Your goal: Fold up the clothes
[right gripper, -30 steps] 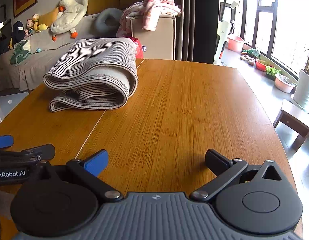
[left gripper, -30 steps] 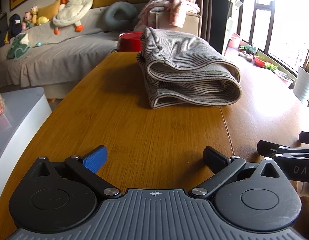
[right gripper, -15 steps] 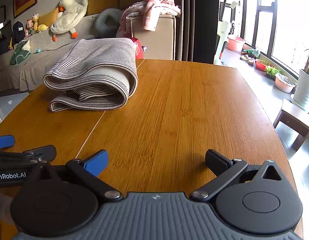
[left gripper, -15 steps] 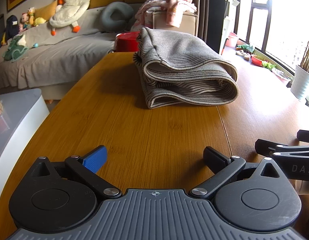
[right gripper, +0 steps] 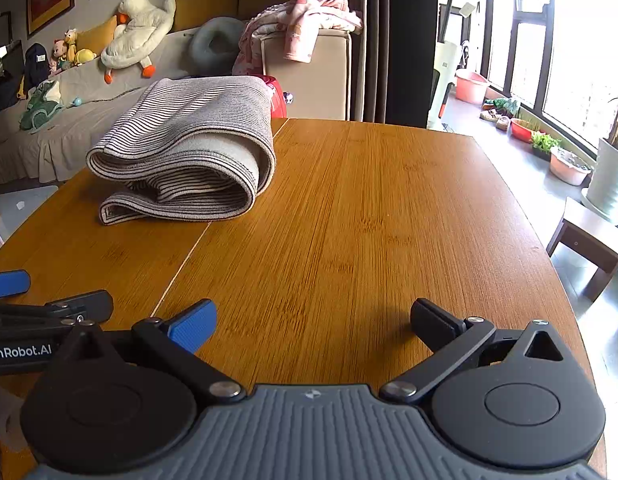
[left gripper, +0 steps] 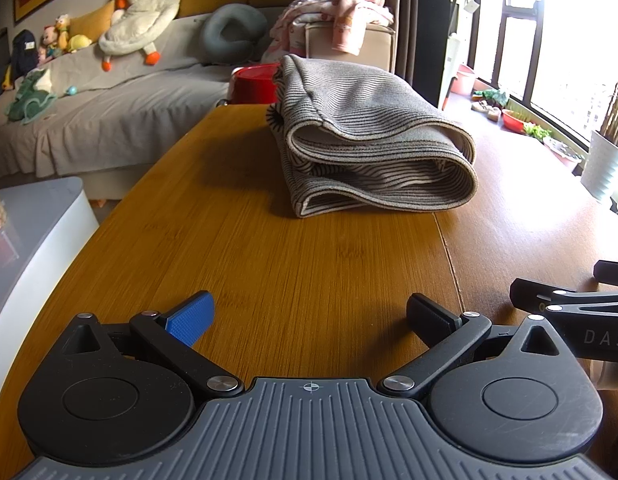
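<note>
A grey striped garment point(left gripper: 369, 140) lies folded in a thick bundle on the far part of the wooden table point(left gripper: 309, 264). It also shows in the right wrist view point(right gripper: 189, 152), at the left. My left gripper point(left gripper: 309, 314) is open and empty, low over the near part of the table, well short of the garment. My right gripper point(right gripper: 313, 318) is open and empty, beside the left one. Each gripper shows at the edge of the other's view.
A red container point(left gripper: 255, 84) stands just behind the table's far end. A grey sofa point(left gripper: 109, 112) with plush toys lies beyond on the left. A beige box point(right gripper: 309, 72) draped with pink clothes stands behind. A white unit point(left gripper: 33, 232) flanks the table's left edge.
The left wrist view has shifted slightly, so the garment sits a little further left in it. The right gripper and the garment have not moved.
</note>
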A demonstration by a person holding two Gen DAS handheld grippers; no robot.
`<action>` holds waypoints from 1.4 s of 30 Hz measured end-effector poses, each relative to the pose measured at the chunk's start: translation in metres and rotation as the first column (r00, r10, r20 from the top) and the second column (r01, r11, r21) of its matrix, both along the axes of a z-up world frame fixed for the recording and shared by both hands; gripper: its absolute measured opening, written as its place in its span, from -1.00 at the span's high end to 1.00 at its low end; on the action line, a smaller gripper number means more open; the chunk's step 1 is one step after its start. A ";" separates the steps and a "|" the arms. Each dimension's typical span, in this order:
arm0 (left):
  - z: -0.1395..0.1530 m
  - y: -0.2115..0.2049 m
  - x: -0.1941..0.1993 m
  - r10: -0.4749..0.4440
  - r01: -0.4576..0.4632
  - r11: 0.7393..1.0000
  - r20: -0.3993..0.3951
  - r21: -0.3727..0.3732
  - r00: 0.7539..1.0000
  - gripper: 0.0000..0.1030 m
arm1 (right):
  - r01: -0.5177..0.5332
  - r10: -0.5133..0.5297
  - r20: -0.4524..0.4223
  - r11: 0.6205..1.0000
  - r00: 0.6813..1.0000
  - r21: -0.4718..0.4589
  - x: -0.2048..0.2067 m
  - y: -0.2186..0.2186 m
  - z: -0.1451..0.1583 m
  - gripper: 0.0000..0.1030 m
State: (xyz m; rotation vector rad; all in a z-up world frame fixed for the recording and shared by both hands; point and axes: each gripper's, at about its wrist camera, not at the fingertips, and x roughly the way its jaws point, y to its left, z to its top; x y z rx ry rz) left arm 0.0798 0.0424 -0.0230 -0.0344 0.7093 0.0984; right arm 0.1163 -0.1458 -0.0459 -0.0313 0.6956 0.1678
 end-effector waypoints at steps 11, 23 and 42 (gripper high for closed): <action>0.000 0.000 0.000 0.000 0.000 1.000 0.000 0.000 1.000 -1.00 | 0.001 -0.001 0.001 1.000 1.000 0.002 -0.002 0.000 0.000 -1.00; 0.000 0.000 0.000 0.000 0.000 1.000 0.000 0.000 1.000 -1.00 | 0.001 -0.001 0.001 1.000 1.000 0.002 -0.003 0.000 -0.001 -1.00; 0.000 0.000 0.000 0.000 0.000 1.000 0.000 0.000 1.000 -1.00 | 0.002 -0.002 0.002 1.000 1.000 0.003 -0.005 0.000 -0.002 -1.00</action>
